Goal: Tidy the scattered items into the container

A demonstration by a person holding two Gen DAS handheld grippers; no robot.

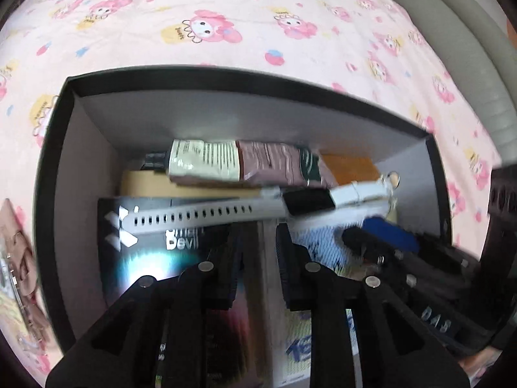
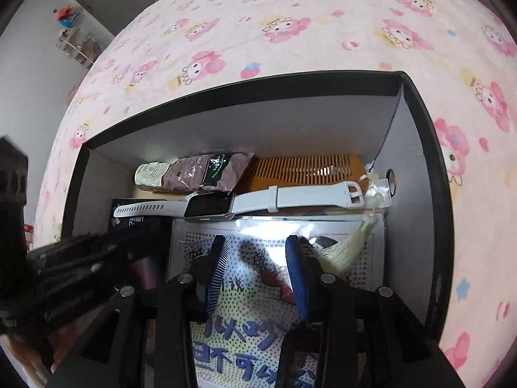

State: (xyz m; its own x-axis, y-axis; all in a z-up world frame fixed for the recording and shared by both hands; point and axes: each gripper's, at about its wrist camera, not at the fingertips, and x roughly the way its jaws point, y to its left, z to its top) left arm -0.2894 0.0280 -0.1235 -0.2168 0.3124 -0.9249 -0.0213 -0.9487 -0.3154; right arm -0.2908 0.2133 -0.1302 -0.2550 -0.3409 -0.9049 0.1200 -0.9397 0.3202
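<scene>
Inside the box point(image 2: 416, 148), white watch point(image 2: 210, 207) below both parted tongs point(image 2: 255, 258).

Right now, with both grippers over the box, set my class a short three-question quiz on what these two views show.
1. True or false: the white watch lies inside the black box.
2. What lies against the far wall beside the wooden comb: A) a crumpled tube, B) a spoon, C) a cup?
3. What pattern covers the bedsheet under the box?

Key: 1 true. 2 A. 3 pink cartoon rabbits.
</scene>
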